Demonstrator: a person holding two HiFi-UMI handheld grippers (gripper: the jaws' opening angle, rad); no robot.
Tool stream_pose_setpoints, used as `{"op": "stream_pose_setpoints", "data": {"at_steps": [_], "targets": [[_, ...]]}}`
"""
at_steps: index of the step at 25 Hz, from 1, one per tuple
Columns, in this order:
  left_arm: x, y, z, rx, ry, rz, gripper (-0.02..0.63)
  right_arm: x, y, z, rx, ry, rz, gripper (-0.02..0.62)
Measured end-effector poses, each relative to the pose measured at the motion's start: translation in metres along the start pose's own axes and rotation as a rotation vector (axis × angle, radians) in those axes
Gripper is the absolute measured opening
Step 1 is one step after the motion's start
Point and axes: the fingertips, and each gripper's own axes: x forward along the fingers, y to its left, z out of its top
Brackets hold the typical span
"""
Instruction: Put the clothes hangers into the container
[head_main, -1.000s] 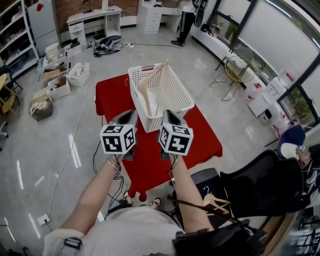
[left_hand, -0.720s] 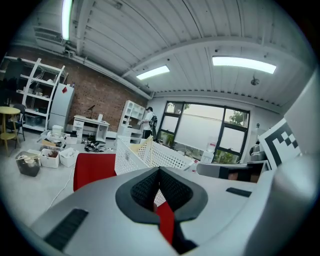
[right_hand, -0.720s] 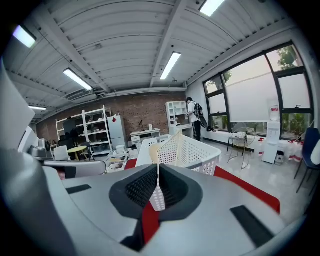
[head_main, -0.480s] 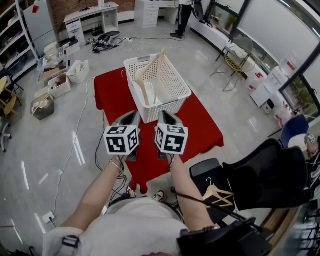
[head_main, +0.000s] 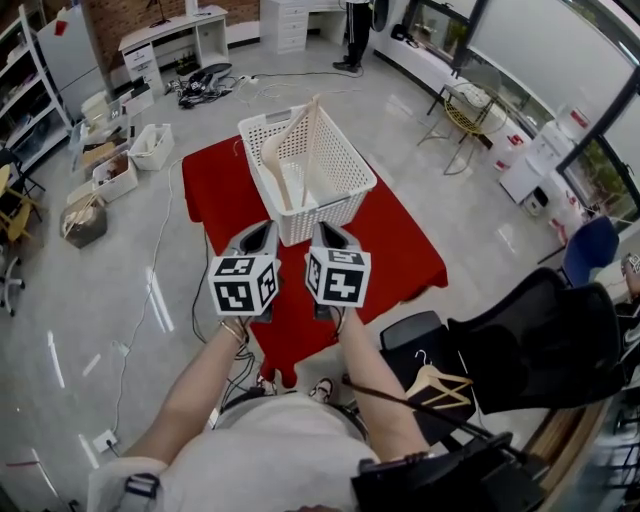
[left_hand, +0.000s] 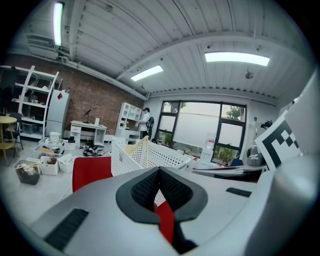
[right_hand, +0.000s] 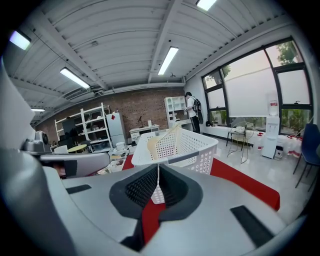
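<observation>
Left hand-held gripper (head_main: 260, 232), right hand-held gripper (head_main: 324, 232), both pressed together, empty, white basket (head_main: 335, 205) of hangers (head_main: 288, 150) just ahead, red table (head_main: 405, 255)

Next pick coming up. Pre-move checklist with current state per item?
1. Left tool empty: ok, jaws shut with nothing between them.
2. Right tool empty: ok, jaws shut with nothing between them.
3. Jaws ready for a grasp: not ok, both need opening first.
4. Basket upright on the red table: ok.
5. Hangers in the basket settled: cannot tell, one pokes above the rim.
6. All hangers in: not ok, a hanger lies on the black chair to the person's right.
</observation>
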Motion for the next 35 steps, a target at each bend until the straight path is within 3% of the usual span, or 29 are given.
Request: {"op": "stream_pose_setpoints", "data": {"at_steps": [8,14,26,31,35], "targets": [[0.016,0.006,-0.009,-0.014,-0.002,-0.015,0.000,0.015,-0.007,-0.006,0.054,-0.004,-0.015,0.023],[0.030,-0.058,-0.036,0.073,0.052,-0.162,0.000,-0.009,-0.051,-0.027,0.143,-0.016,-0.119,0.023],[0.077,-0.243,-0.126,0.190,0.229,-0.556,0.000,-0.132,-0.213,-0.109,0.370,-0.038,-0.524,0.023],[0.071,-0.326,-0.184,0.246,0.316,-0.725,0.000,-0.207,-0.263,-0.178,0.488,-0.001,-0.718,0.023],[0.062,-0.376,-0.244,0.283,0.420,-0.812,0.000,-0.256,-0.286,-0.243,0.603,0.037,-0.824,0.023]]}}
